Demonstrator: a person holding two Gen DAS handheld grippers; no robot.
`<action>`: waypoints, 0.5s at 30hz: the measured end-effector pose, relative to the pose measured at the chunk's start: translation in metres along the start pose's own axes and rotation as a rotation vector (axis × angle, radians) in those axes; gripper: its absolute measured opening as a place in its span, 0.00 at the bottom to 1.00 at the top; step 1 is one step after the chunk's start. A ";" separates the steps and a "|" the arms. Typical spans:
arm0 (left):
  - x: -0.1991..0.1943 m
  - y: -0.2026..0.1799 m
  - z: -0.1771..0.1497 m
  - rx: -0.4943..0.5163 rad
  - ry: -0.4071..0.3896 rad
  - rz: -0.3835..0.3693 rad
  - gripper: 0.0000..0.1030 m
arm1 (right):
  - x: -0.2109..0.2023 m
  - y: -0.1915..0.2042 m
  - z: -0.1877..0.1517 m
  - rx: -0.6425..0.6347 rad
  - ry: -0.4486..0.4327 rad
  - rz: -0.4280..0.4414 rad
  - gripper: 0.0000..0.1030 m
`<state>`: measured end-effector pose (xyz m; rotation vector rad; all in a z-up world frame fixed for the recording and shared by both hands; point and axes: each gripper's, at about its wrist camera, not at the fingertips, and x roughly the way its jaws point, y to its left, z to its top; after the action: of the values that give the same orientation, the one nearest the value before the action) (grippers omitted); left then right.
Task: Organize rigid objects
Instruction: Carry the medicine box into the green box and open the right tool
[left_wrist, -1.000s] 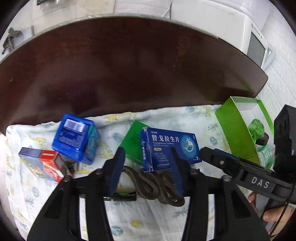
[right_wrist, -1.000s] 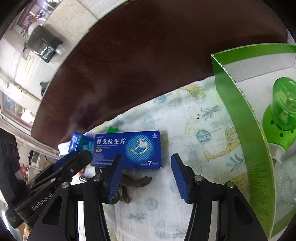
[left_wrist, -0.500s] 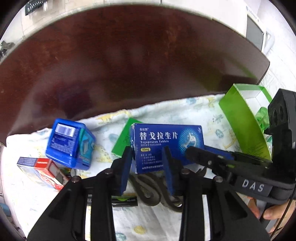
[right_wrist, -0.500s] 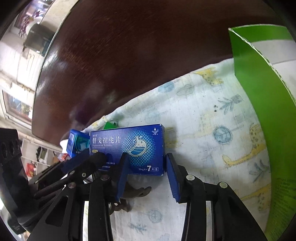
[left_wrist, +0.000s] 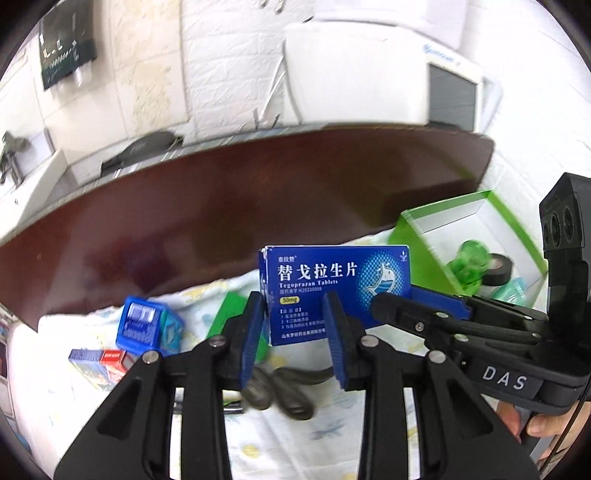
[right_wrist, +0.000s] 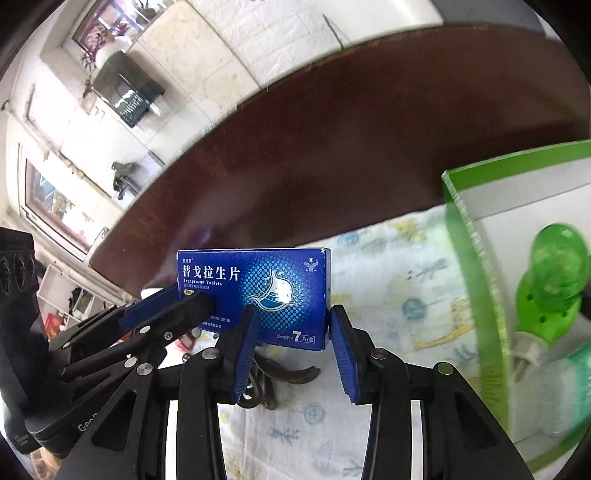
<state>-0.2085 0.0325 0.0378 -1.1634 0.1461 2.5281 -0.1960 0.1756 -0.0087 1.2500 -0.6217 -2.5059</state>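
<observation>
So I've got the blue tablet box (left_wrist: 334, 284) pinched from both ends right now. My left gripper (left_wrist: 295, 325) has its jaws narrowed onto the box's left part, blue pads pressing either side, and my right gripper (right_wrist: 291, 332) has its jaws clamped on the right end (both sets were closing in during the last moment, and the box is what's between them). The box is up off the patterned cloth (right_wrist: 388, 266), held upright with its printed face toward the cameras, and nothing under it touches it.

Below on the cloth there's a dark pair of pliers (left_wrist: 288, 387) lying flat, a blue cube-ish box (left_wrist: 149, 326) off to the left and a red-and-blue carton (left_wrist: 99, 363) just beside that. A flat green pack (left_wrist: 229, 310) sits behind my left jaws.

Off to the right is the open green box (left_wrist: 424, 240), holding a green plug-in thing (right_wrist: 550, 288) and a roll of black tape (left_wrist: 496, 267). The dark wooden surface (left_wrist: 221, 206) runs behind everything.
</observation>
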 end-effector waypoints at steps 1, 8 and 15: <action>-0.002 -0.006 0.003 0.008 -0.008 -0.005 0.31 | -0.007 -0.003 0.001 0.001 -0.013 -0.002 0.40; -0.011 -0.053 0.022 0.083 -0.045 -0.036 0.31 | -0.060 -0.031 0.012 0.013 -0.100 -0.028 0.40; -0.007 -0.098 0.038 0.140 -0.059 -0.086 0.31 | -0.095 -0.064 0.021 0.051 -0.166 -0.063 0.40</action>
<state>-0.1963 0.1310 0.0735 -1.0187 0.2492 2.4314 -0.1605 0.2765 0.0367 1.1017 -0.6984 -2.6818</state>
